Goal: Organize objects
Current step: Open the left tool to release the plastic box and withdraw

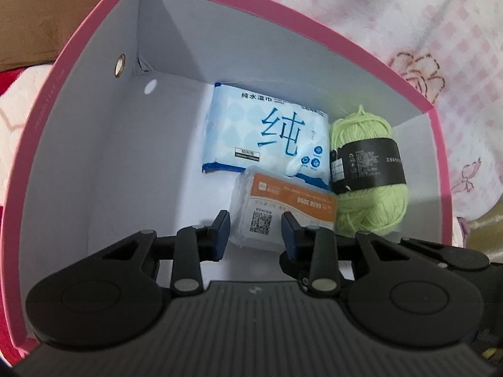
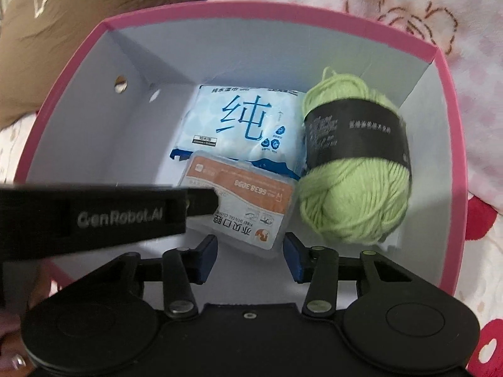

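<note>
A pink box (image 1: pixel 94 25) with white inner walls holds three things. A blue wet-wipe pack (image 1: pixel 267 132) lies flat at the back. A green yarn ball (image 1: pixel 371 207) with a black band sits at the right. A clear plastic case (image 1: pixel 283 194) with an orange label leans on the pack's near edge. My left gripper (image 1: pixel 255 232) is inside the box, its blue pads closed on the near end of the case. In the right wrist view the pack (image 2: pixel 242 119), yarn (image 2: pixel 355 194) and case (image 2: pixel 251 194) show again, with a left finger (image 2: pixel 201 201) across the case. My right gripper (image 2: pixel 251 251) hovers open just short of the case.
The box (image 2: pixel 314 15) rests on a pink flowered blanket (image 1: pixel 408 31). Brown cardboard (image 1: pixel 31 15) lies beyond its far left corner. A metal-ringed hole (image 1: pixel 120 62) pierces the left wall. The left half of the box floor (image 1: pixel 125 188) is bare.
</note>
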Motion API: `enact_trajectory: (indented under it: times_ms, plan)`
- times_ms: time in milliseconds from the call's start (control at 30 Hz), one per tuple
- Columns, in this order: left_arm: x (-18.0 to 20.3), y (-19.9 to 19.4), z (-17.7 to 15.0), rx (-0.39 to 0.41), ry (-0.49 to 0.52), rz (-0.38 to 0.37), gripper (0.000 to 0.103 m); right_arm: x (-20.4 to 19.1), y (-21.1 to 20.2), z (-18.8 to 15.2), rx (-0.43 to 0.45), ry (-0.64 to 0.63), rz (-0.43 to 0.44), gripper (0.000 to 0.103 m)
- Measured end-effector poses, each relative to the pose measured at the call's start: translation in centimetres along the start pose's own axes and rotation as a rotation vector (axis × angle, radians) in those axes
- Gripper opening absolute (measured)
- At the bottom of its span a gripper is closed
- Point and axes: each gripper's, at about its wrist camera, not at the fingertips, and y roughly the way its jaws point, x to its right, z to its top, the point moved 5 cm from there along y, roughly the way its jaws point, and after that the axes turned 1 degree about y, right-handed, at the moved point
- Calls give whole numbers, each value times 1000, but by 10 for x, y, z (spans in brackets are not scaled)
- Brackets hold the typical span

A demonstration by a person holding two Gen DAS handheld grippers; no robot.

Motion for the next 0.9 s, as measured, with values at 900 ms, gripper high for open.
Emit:
enact_trajectory:
  times_ms: [900]
  plan:
    - [55, -126, -23, 92, 291, 31, 61, -16, -140, -57, 290, -150, 2, 67]
